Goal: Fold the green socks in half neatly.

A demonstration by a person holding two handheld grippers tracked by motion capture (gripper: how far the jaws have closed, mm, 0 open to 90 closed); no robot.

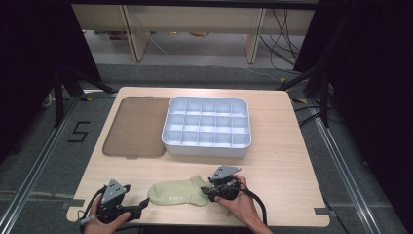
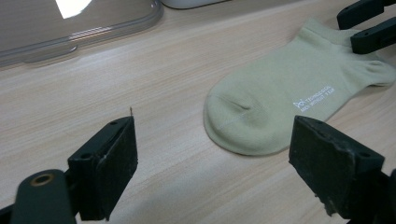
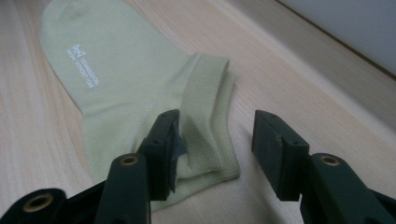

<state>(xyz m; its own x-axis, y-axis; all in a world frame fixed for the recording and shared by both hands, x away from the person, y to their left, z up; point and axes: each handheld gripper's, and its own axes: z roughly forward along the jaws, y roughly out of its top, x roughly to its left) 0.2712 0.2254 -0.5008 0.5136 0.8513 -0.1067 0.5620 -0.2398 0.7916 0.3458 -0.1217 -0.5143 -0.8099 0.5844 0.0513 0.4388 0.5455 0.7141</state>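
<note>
The sock (image 1: 178,192) is lying at the table's (image 1: 282,161) six o'clock. The right gripper (image 3: 215,140) is straddling its cuff, jaws apart, one possibly touching. The left gripper (image 2: 212,158) is gaping wide, off its toe.

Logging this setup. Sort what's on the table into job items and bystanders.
Likely in use: sock, with the right gripper open at its cuff and the left gripper open near its toe.

Lying by, untouched: compartment tray, brown lid.
</note>
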